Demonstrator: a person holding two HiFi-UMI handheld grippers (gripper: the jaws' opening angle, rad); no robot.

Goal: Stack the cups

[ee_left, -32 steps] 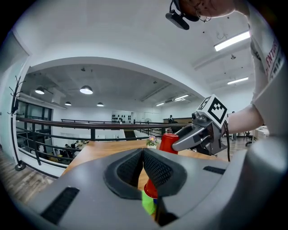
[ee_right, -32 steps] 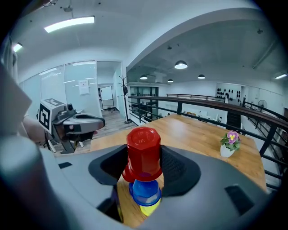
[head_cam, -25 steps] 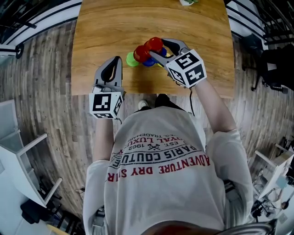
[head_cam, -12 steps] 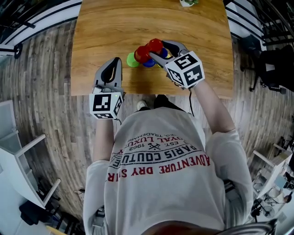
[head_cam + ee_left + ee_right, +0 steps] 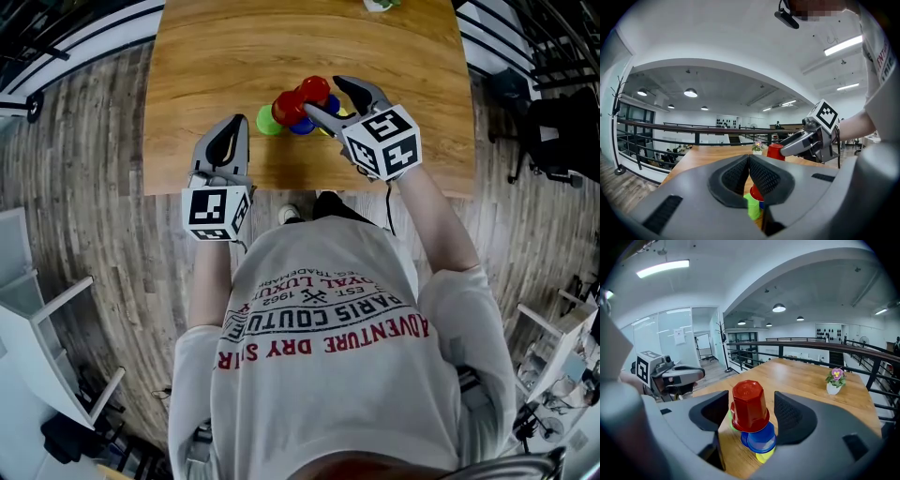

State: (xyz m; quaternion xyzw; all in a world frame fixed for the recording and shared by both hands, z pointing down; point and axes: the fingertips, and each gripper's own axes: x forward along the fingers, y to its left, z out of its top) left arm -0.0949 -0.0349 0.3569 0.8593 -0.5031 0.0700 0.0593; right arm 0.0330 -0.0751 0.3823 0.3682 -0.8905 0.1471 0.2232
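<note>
The right claw [image 5: 330, 97] [image 5: 750, 412] has just spread its jaws wider than a second ago, and it stands released. The upturned red cup [image 5: 315, 90] [image 5: 748, 401] sits between the pads with a gap on each side. Red now rests by itself on top of the blue cup [image 5: 302, 127] [image 5: 761, 439], with a yellow cup [image 5: 762, 456] peeking out underneath. The green cup [image 5: 269, 122] [image 5: 752, 206] is just beside the stack, on the bench [image 5: 216, 56]. The stack's spot hasn't changed. The left claw [image 5: 232, 127] [image 5: 749, 161] hasn't budged at the near edge, clenched on nothing and pointing at the cups. A small potted flower [image 5: 833, 380] stands well apart at the far end.
</note>
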